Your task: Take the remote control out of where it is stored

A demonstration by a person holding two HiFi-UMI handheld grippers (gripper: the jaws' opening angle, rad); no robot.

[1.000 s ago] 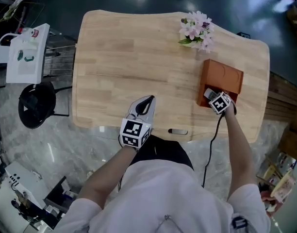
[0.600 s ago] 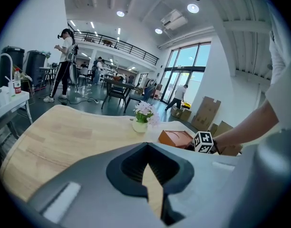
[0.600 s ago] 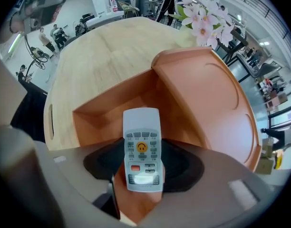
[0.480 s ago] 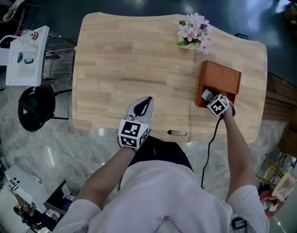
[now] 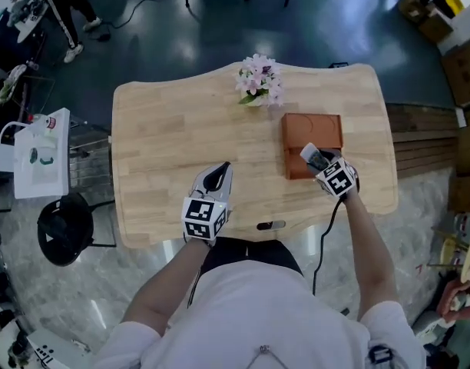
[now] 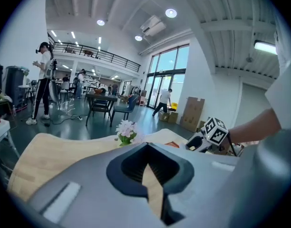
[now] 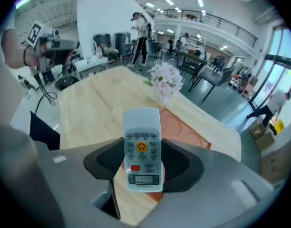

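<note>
A white remote control (image 7: 143, 148) with an orange face button is clamped upright between the jaws of my right gripper (image 7: 144, 167). In the head view the remote (image 5: 311, 157) sticks out of the right gripper (image 5: 321, 166) over the near part of the brown box (image 5: 315, 129) on the wooden table (image 5: 158, 144). The box's orange-brown top (image 7: 186, 127) shows behind the remote. My left gripper (image 5: 216, 172) rests at the table's near edge with its jaws together and nothing in them. In the left gripper view its tips (image 6: 146, 151) meet over bare wood.
A bunch of pink flowers (image 5: 258, 79) stands at the table's far edge, just behind the box. A small dark object (image 5: 271, 225) lies at the near edge. A white cart (image 5: 41, 152) and a black stool (image 5: 64, 227) stand left of the table. People stand in the hall beyond.
The head view has swung, so the table sits lower and further left. My right gripper keeps its hold on the remote at the box's near side. The left gripper stays at the near edge.
</note>
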